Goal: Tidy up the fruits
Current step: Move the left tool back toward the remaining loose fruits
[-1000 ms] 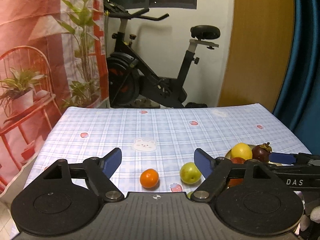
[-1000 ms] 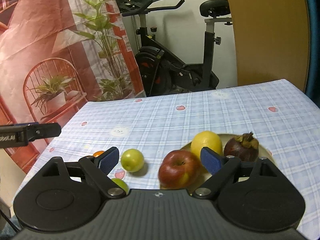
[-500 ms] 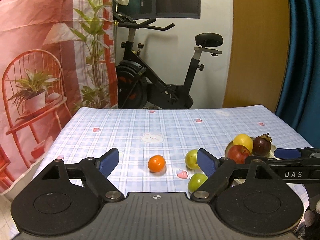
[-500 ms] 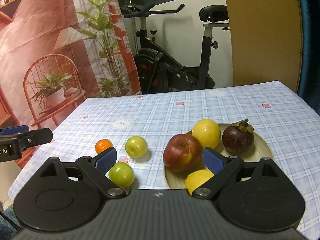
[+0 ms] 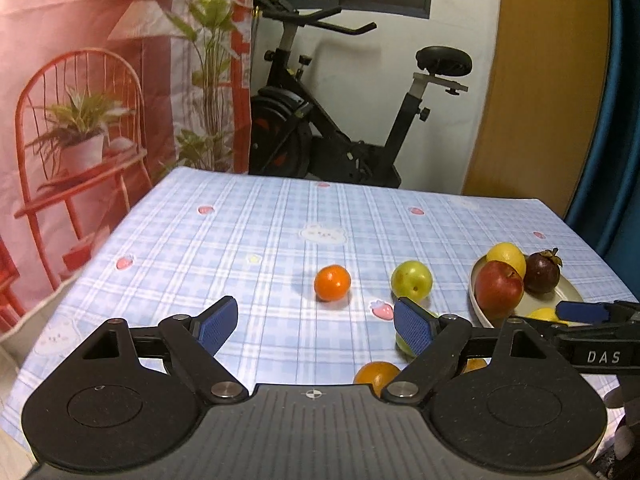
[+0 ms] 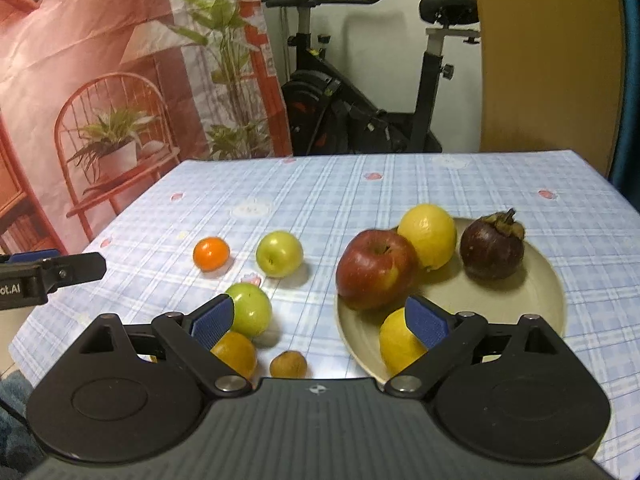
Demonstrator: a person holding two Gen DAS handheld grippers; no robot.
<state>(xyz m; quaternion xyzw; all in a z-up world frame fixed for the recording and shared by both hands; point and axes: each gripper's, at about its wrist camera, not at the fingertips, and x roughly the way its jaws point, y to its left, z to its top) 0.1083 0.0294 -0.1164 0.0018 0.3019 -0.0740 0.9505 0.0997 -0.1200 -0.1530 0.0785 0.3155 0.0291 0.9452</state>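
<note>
left gripper (image 5: 315, 326) jaws released | right gripper (image 6: 319, 321) jaws released, above plate (image 6: 548, 280) rim

Checked tablecloth (image 6: 400, 184): loose fruits (image 6: 279, 254), plate (image 6: 548, 280)

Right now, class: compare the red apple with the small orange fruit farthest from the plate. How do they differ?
The red apple lies on the plate; the small orange fruit lies on the tablecloth. The apple looks clearly larger. The apple is red with a yellow patch; the orange fruit is evenly orange. Both are roundish, and neither is held.
</note>
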